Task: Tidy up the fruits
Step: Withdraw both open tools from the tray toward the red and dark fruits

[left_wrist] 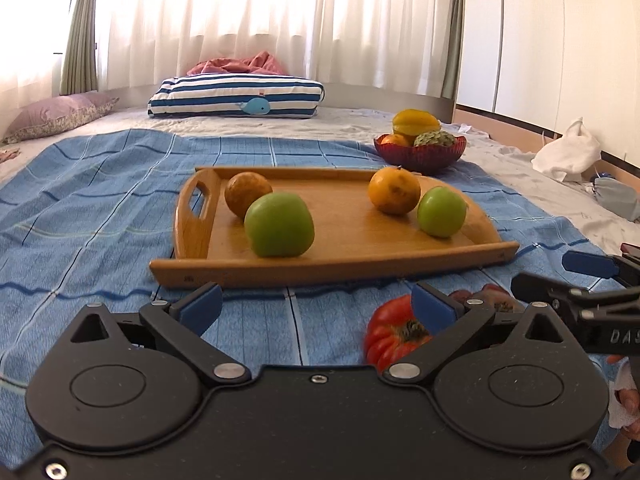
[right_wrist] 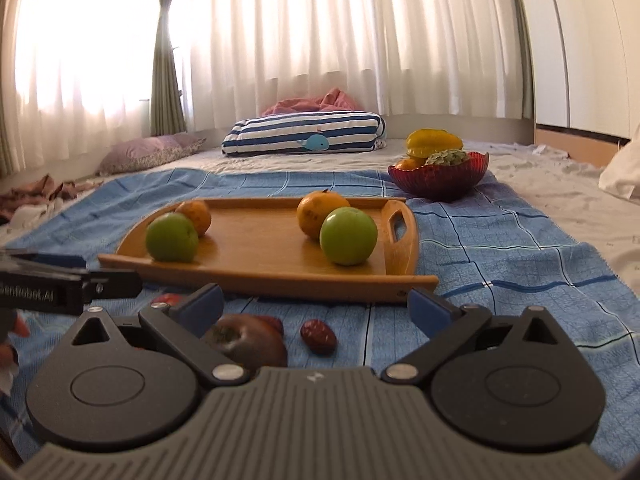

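Both tools are standing wide open and gripping nothing: the left tool [left_wrist: 316, 300] and the right tool [right_wrist: 316, 302] are hovering over the blue cloth [left_wrist: 80, 208]. Two green and two orange fruits are sitting on the wooden tray [left_wrist: 320, 270], while a red tomato [left_wrist: 390, 336] is lying beside the left tool's right finger.

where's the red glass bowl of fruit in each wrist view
Left wrist: red glass bowl sits upper right, beyond the far right corner of the wooden tray.
Right wrist: bowl sits upper right of centre, beyond the tray's handle end.
Shared landmark: striped whale pillow, left of the bowl.
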Action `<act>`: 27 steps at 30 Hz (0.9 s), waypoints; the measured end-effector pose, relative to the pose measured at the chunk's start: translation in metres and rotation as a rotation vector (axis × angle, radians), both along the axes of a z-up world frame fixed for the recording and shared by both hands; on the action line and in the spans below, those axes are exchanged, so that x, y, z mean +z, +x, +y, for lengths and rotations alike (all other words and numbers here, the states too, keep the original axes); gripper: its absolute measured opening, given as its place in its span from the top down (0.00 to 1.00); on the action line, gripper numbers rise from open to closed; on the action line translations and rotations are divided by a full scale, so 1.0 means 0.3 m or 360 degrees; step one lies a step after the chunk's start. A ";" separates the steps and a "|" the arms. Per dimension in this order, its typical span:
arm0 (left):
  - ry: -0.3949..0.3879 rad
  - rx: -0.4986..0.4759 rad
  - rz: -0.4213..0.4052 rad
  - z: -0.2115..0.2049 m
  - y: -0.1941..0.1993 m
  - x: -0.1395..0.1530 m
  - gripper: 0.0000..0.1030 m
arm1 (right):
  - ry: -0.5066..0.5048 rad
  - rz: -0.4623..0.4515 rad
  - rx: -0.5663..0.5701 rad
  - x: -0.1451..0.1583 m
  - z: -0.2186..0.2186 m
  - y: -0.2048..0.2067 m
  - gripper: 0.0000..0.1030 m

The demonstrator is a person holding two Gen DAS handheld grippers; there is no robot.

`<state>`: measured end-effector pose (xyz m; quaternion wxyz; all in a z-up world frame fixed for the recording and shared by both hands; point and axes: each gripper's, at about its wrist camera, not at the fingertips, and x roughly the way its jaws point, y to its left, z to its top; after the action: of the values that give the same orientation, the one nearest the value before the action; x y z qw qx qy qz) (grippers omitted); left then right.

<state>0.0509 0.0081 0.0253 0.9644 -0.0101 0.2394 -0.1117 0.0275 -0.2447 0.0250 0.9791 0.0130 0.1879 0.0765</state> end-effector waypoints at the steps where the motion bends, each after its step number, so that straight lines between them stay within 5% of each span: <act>1: 0.0000 0.0004 0.0004 0.003 -0.003 -0.004 0.02 | -0.0011 0.0003 0.0006 -0.004 0.004 -0.007 0.00; 27: 0.0076 -0.0196 0.0088 -0.073 -0.056 -0.042 0.02 | -0.0236 0.0046 0.0149 -0.071 0.083 -0.093 0.00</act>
<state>0.0340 -0.0140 0.0125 0.9487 0.0246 0.2686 -0.1648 -0.0003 -0.2197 0.0038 0.9700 -0.0672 0.2075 0.1078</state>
